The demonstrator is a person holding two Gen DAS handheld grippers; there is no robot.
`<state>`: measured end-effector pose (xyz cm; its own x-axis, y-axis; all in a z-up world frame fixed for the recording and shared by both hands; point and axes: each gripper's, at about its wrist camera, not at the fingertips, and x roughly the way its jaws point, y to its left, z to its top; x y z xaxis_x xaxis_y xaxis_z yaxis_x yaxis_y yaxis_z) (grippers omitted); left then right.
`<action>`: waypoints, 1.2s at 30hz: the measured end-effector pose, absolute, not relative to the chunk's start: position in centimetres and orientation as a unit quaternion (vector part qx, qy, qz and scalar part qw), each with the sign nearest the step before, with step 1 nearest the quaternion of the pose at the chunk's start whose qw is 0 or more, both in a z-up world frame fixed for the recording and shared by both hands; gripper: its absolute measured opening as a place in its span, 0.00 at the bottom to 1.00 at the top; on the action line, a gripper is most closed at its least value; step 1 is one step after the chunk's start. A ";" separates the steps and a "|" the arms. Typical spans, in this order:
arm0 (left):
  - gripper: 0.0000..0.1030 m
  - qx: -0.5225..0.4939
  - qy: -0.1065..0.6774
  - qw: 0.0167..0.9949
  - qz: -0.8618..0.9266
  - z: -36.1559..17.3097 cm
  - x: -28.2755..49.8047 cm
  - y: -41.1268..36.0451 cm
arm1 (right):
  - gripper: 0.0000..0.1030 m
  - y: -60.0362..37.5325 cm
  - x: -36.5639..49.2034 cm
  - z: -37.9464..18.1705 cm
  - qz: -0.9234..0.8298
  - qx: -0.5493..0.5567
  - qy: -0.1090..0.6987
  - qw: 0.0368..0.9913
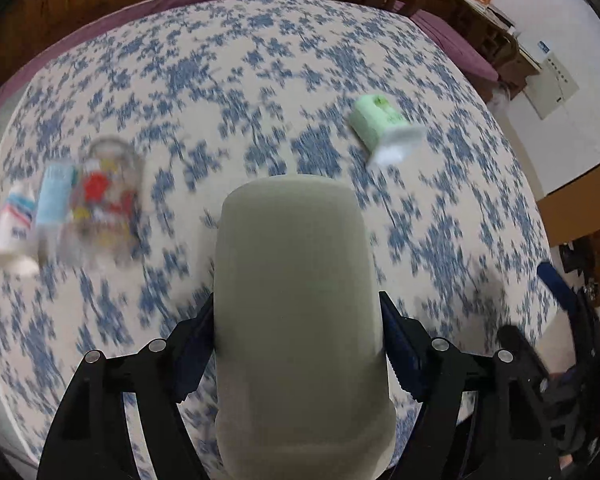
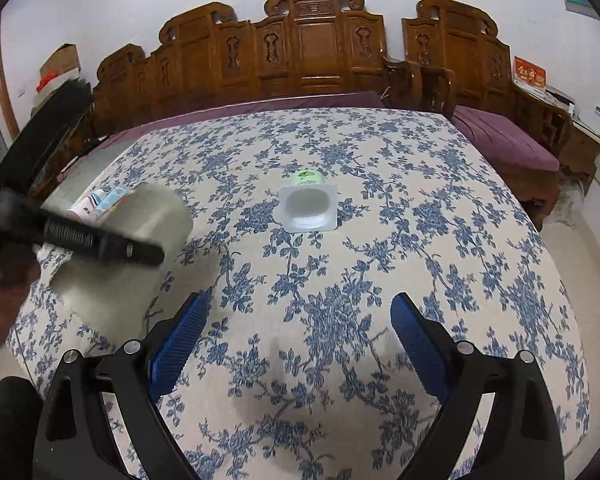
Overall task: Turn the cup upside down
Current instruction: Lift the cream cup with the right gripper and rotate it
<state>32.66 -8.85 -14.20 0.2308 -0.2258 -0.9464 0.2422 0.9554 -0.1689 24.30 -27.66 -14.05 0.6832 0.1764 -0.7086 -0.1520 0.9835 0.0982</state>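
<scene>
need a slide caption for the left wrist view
Left gripper clamps the grey cup above the blue-floral tablecloth, a green tub lying beyond.

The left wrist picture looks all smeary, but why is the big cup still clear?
In the left wrist view the blue-flowered tablecloth streaks with motion blur, while the grey-green plastic cup stays sharp, clamped in the left tool. The right wrist view is crisp, only fisheye-curved.

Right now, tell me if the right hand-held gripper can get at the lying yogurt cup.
Probably yes: the right hand-held gripper is open, and only bare tablecloth lies between it and the yogurt cup.
</scene>
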 end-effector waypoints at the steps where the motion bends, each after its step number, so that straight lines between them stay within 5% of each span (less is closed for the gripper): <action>1: 0.70 0.009 0.603 0.783 -0.149 -14.7 32.0 -9.0 | 0.92 -27.7 24.0 -14.0 0.089 0.016 0.388 0.917; 11: 0.70 0.020 0.605 0.786 -0.131 -17.2 30.3 -8.9 | 0.92 -28.1 21.9 -13.1 0.076 0.015 0.389 0.918; 25: 0.70 0.007 0.488 0.863 -0.128 -8.3 24.6 -1.5 | 0.92 -24.0 21.3 -10.3 0.099 -0.001 0.375 0.922; 30: 0.92 0.007 0.439 0.893 -0.103 -6.6 21.6 2.6 | 0.92 -21.0 22.3 -10.3 0.116 0.000 0.384 0.916; 36: 0.92 0.021 0.413 0.908 -0.069 -6.8 19.6 6.0 | 0.92 -17.8 24.1 -10.7 0.136 0.010 0.409 0.902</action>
<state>19.64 6.05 -6.79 0.6499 -0.1084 -0.7523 0.1424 0.9896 -0.0195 24.12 -17.84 -10.71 0.6278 0.2534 -0.7360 -0.2372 0.9628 0.1292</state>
